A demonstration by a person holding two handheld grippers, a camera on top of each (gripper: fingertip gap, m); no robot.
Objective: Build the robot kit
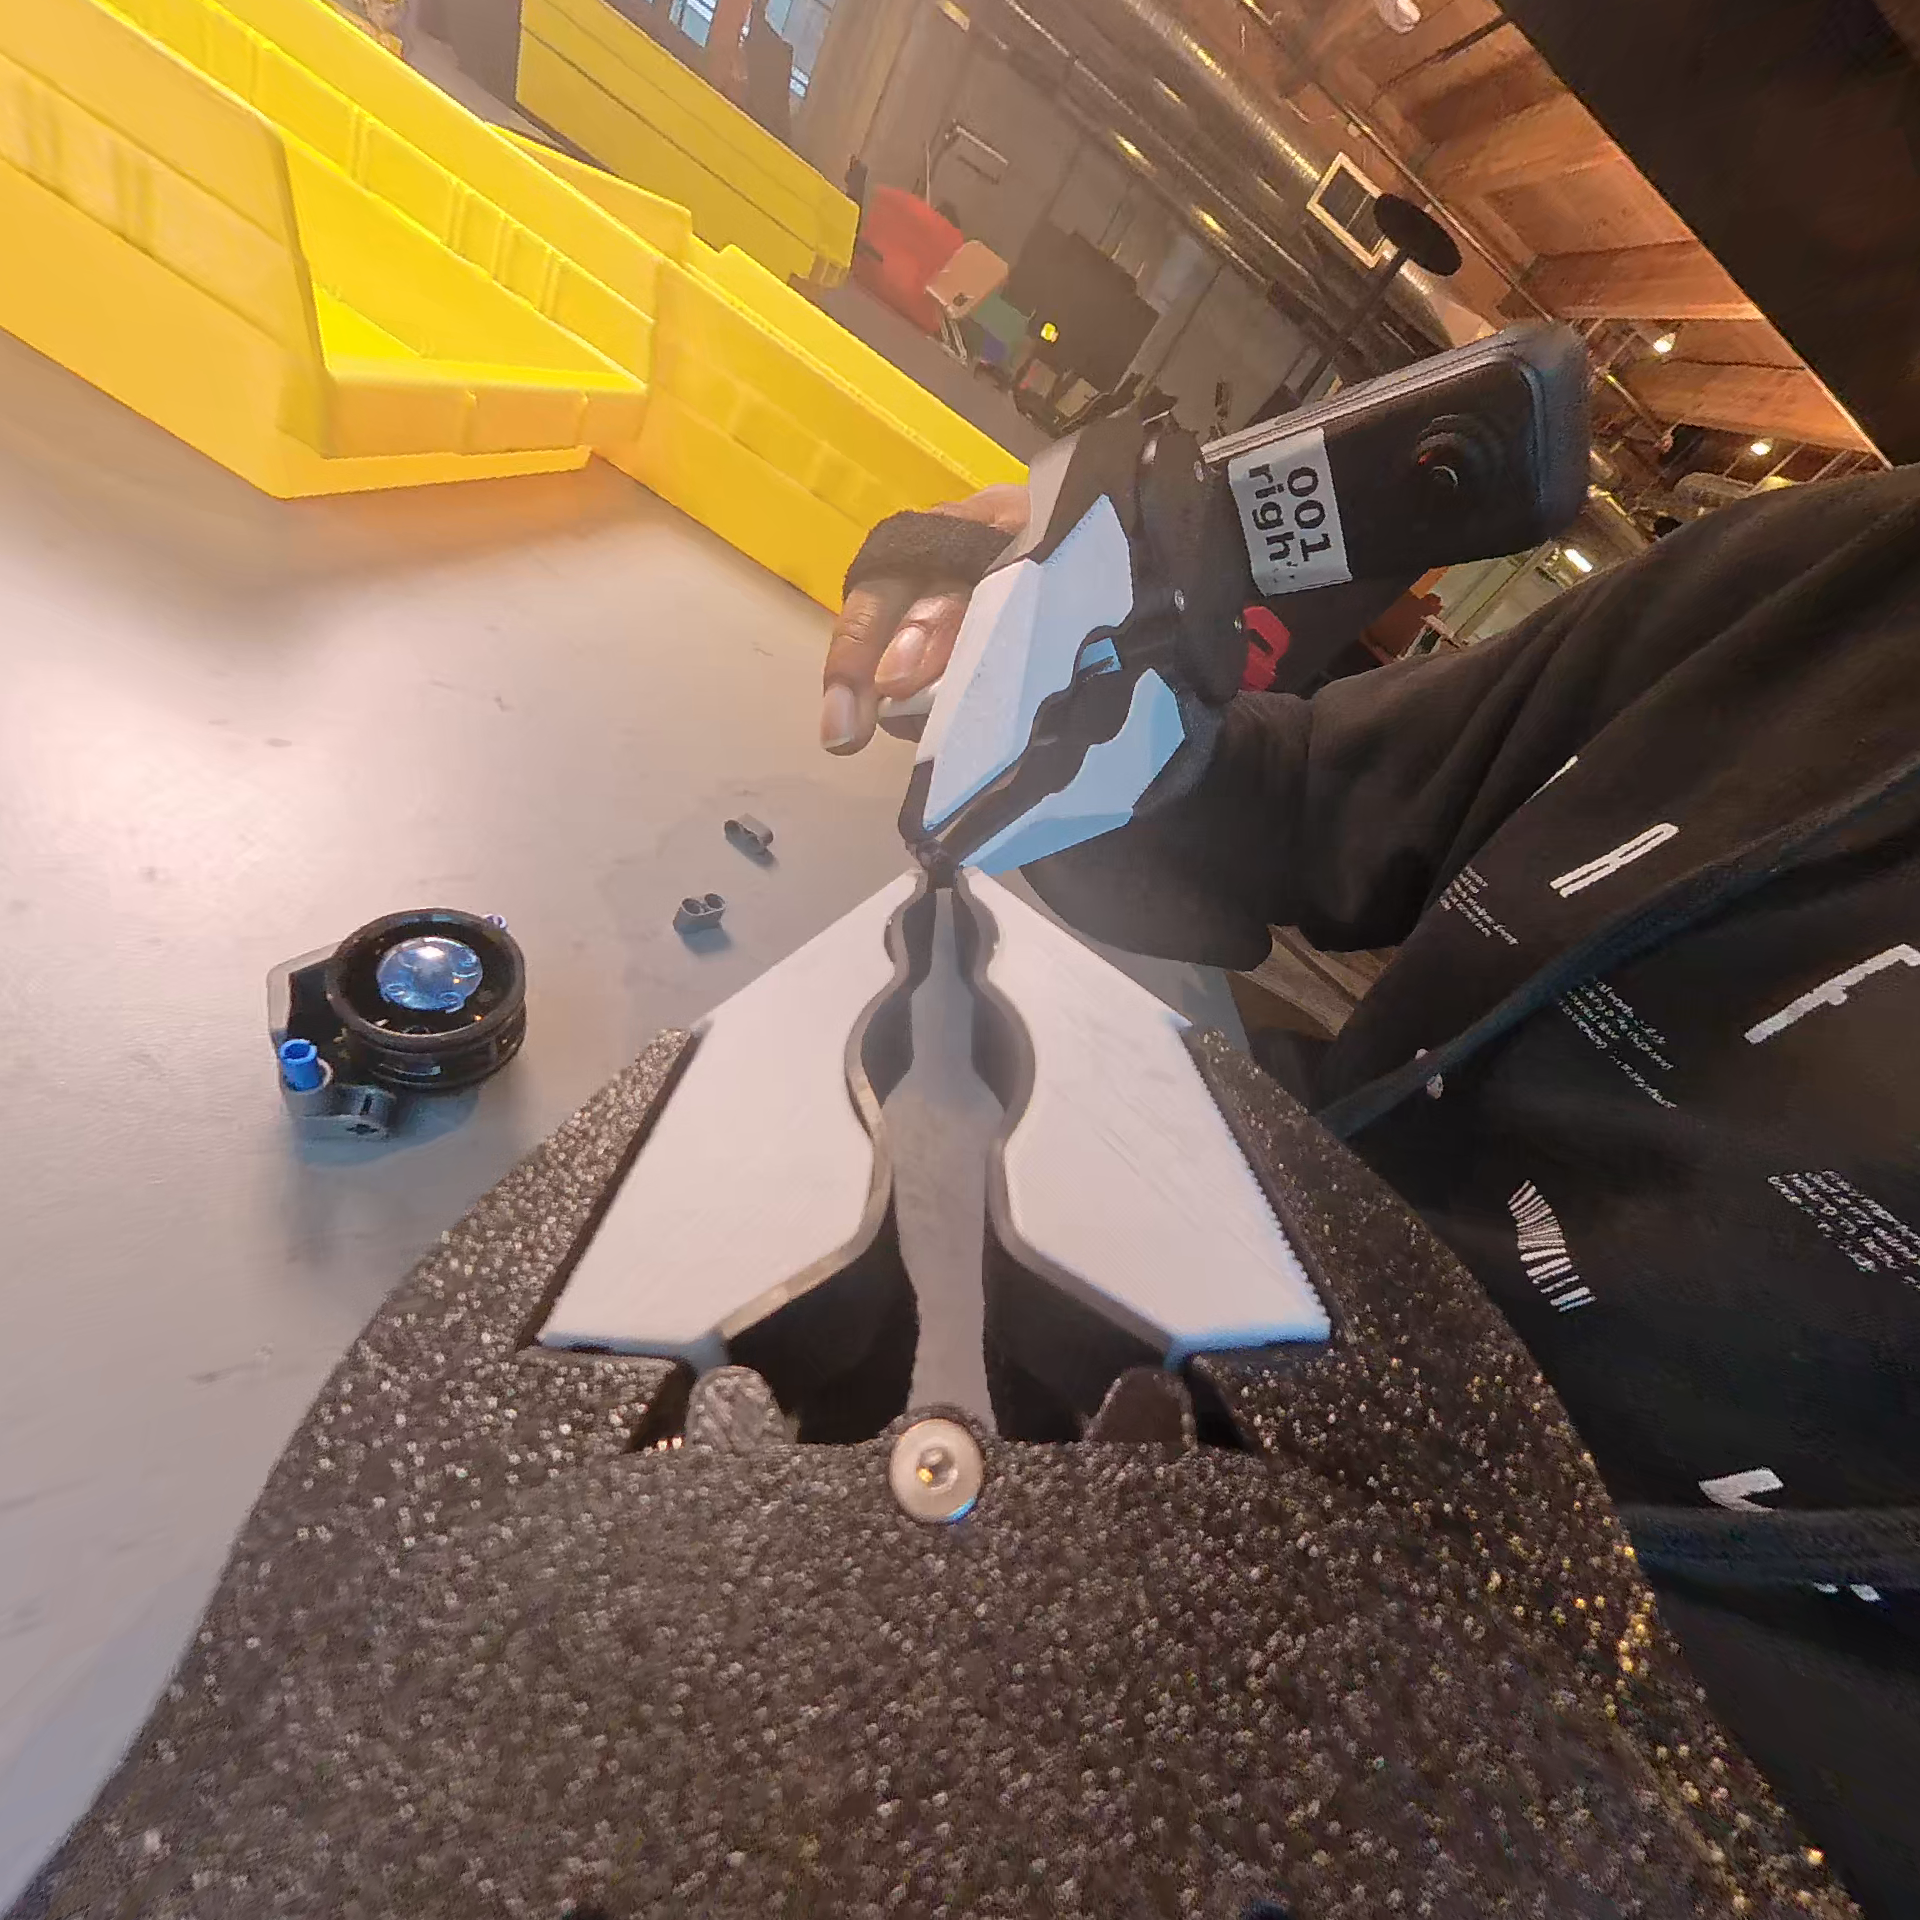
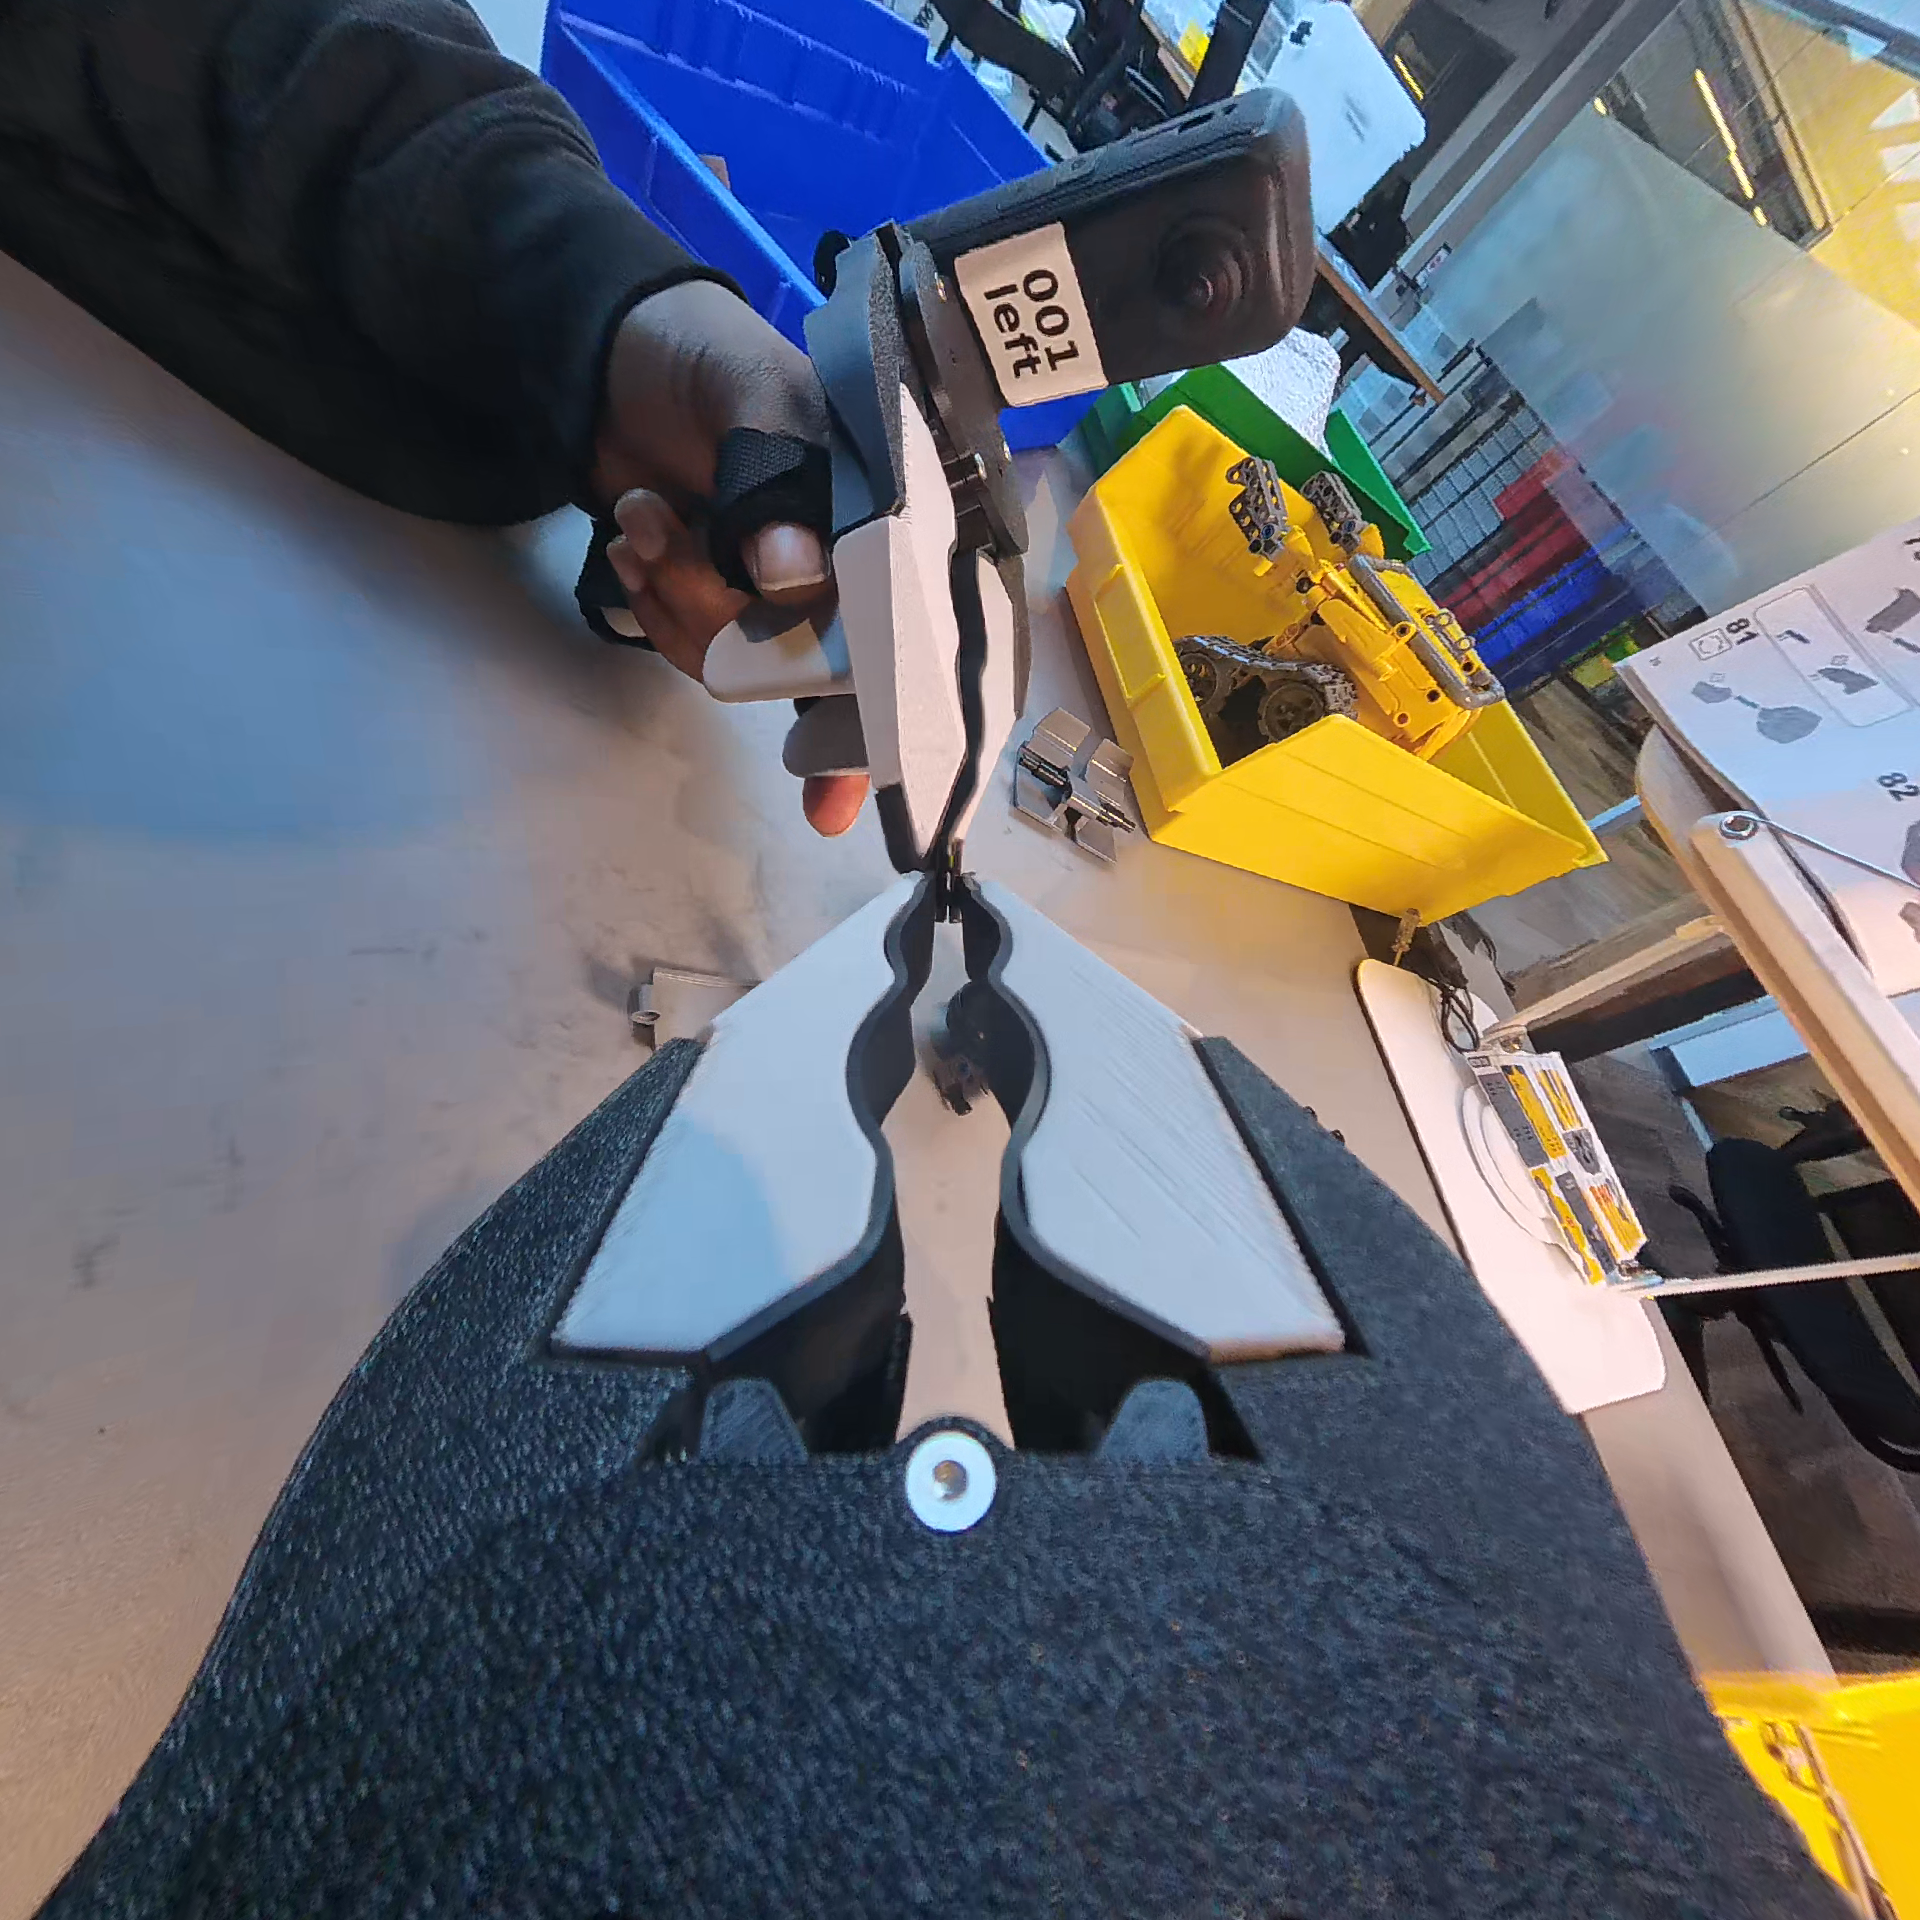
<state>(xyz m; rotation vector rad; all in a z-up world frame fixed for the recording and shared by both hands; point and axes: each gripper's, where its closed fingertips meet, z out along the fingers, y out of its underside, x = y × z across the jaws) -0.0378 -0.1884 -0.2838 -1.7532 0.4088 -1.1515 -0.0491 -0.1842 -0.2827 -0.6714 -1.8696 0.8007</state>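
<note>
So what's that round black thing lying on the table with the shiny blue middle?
The round black part looks like a plastic toy-brick assembly: stacked black rings around a glossy blue disc, fixed to a black block with a pale piece behind. A small blue pin and a grey connector sit at its near end. It lies flat on the grey table, untouched by either gripper.

The desk (image 1: 260, 727) is pale grey. The bins (image 1: 416, 312) on it are bright yellow; another bin (image 2: 790, 135) is blue. The wheel part (image 1: 416, 1008) is black with a blue centre. Both grippers have light grey fingers (image 1: 769, 1143) edged in black on speckled black bodies. The sleeve (image 2: 312, 229) is black.
</note>
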